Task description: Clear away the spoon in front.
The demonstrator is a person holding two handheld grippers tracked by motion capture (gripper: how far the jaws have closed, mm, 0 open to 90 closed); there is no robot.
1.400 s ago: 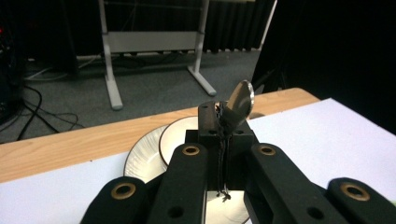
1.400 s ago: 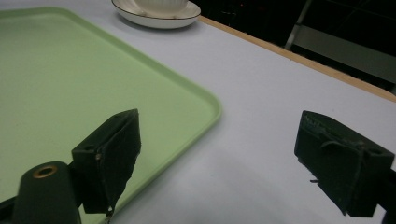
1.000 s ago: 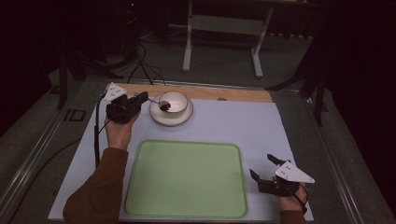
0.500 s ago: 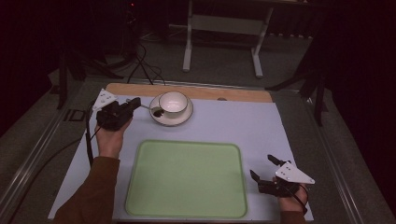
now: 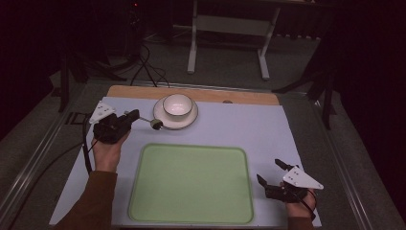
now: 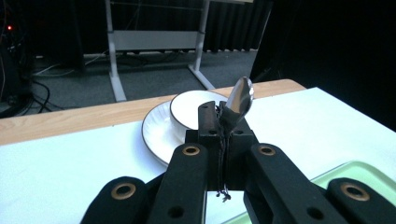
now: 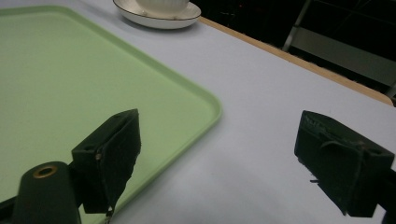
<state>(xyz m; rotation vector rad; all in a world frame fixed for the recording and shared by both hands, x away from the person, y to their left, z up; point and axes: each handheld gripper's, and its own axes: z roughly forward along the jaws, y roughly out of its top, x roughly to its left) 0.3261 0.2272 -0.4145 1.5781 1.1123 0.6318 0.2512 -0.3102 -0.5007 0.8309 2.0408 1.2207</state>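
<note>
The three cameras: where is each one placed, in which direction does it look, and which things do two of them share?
High view: above the person's side, looking forward and down on the table; both forearms, left gripper, right gripper.
Left gripper view: on the left gripper, looking along shut jaws holding a spoon toward the cup and saucer.
Right gripper view: on the right gripper, low, jaws open beside the green tray.
Shared: all three show the tray, cup and saucer.

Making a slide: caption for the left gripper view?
Left gripper shut on a shiny metal spoon, before a white bowl on its saucer.
</note>
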